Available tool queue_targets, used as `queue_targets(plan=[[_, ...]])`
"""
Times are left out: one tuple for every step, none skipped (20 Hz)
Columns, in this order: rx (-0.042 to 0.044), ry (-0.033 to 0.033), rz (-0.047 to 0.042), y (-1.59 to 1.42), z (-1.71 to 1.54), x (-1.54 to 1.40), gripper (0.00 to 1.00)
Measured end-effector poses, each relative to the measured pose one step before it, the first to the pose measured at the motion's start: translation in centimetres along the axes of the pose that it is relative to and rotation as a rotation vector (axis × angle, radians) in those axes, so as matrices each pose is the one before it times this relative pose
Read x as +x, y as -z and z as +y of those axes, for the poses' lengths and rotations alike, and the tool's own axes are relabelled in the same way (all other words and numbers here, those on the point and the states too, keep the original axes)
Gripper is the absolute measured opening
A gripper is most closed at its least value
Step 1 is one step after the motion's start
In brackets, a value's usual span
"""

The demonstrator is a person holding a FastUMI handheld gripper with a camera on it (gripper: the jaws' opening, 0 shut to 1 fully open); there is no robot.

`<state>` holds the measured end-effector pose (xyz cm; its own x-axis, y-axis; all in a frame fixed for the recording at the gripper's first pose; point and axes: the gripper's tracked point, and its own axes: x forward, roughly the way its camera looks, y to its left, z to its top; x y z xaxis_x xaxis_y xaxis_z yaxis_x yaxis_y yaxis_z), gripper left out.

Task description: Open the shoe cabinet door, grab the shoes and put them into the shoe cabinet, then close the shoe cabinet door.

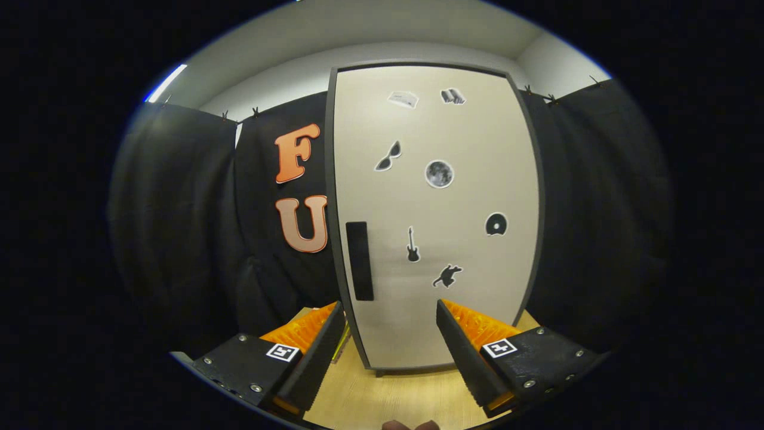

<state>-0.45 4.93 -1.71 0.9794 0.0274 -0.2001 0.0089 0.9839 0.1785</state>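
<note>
- Black cloth [179, 227] hangs at my nine o'clock, clipped along its top edge, with pale wall above it.
- Next comes my left finger [310, 352], angled up toward eleven o'clock; a small square marker [282, 352] sits on its mount.
- Just beyond that fingertip, between it and the cabinet's lower left corner, I see a sliver of something yellowish on the floor; I cannot tell what it is.
- My gripper [391, 310] is wide open and holds nothing; the gap between the fingers frames the lower part of the door.
- Straight ahead at twelve o'clock stands the cabinet [331, 179], dark-framed, on the wooden floor [382, 394].
- Its door [465, 286] is pale and flat, and it looks shut, flush in the frame.
- A dark upright handle [359, 260] sits near the door's left edge, at about eleven o'clock from the gap between my fingers.
- Stickers dot the door: sunglasses [388, 156], a moon disc [439, 174], a guitar [412, 245], a small animal shape [447, 275], a record [496, 224], and two blurred ones near the top.
- My right finger [462, 346] angles up toward one o'clock, its tip in front of the door's lower right part, with its own marker [499, 347].
- More black cloth [597, 239] fills three o'clock.
- At six o'clock, two fingertips of a hand [410, 425] just peek in.
</note>
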Motion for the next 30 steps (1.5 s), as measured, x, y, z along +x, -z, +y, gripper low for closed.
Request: queue_targets(plan=[[0.0037, 0.00404, -0.00901, -0.595, -0.424, -1.33, 0.96], [0.00015, 0.01501, -0.01462, -0.568, -0.729, -1.28, 0.96], [-0.00132, 0.01583, -0.01534, -0.56, -0.825, -1.053, 0.96], [0.00164, 0.00825, -0.01187, -0.327, -0.531, -1.152, 0.96], [0.00333, 0.00252, -0.00425, -0.264, -0.476, -1.097, 0.96], [0.00249, -0.00015, -0.0036, -0.238, -0.483, -1.092, 0.96], [0.00065, -0.00136, -0.00384, -0.314, -0.597, -0.919, 0.96], [-0.00243, -0.00089, -0.00838, -0.464, -0.504, -0.959, 0.96], [-0.00496, 0.00332, -0.00702, -0.469, -0.55, -0.996, 0.96], [-0.00271, 0.00509, 0.01005, -0.074, -0.562, -1.062, 0.96], [-0.00012, -0.00597, -0.00565, -0.343, -0.265, -1.069, 0.96], [0.00019, 0.00196, -0.00115, -0.293, -0.329, -0.823, 0.96], [0.00261, 0.00446, 0.00117, -0.067, -0.507, -0.82, 0.96], [0.00337, -0.00005, -0.00416, -0.269, -0.377, -0.953, 0.96], [0.00296, -0.00467, -0.00679, -0.232, -0.228, -0.713, 0.96], [-0.00038, -0.00009, -0.00191, -0.102, -0.338, -0.741, 0.96], [-0.00121, 0.00193, -0.00545, -0.133, -0.442, -0.584, 0.96], [-0.00176, 0.00065, -0.0084, -0.35, -0.296, -0.665, 0.96], [-0.00284, 0.00103, -0.00743, -0.318, -0.342, -0.574, 0.96], [-0.00333, 0.0039, -0.00495, -0.146, -0.419, -0.517, 0.96], [-0.00393, 0.00295, -0.00266, -0.128, -0.394, -0.411, 0.96], [-0.00378, 0.00489, -0.00547, -0.145, -0.453, -0.482, 0.96], [-0.00304, 0.00345, -0.00255, -0.116, -0.373, -0.257, 0.96], [-0.00042, 0.00274, 0.00312, -0.042, -0.321, -0.325, 0.96], [0.0024, -0.00062, -0.00019, -0.141, -0.311, -0.306, 0.96], [0.0022, 0.00041, -0.00443, -0.225, -0.237, -0.244, 0.96], [0.00203, 0.00249, -0.00247, -0.046, -0.273, -0.029, 0.96], [0.00187, -0.00038, 0.00126, 0.041, -0.117, -0.123, 0.96], [0.00289, 0.00029, 0.00078, 0.048, -0.061, 0.023, 0.96], [0.00378, 0.00032, 0.00122, 0.062, -0.094, 0.019, 0.96]])
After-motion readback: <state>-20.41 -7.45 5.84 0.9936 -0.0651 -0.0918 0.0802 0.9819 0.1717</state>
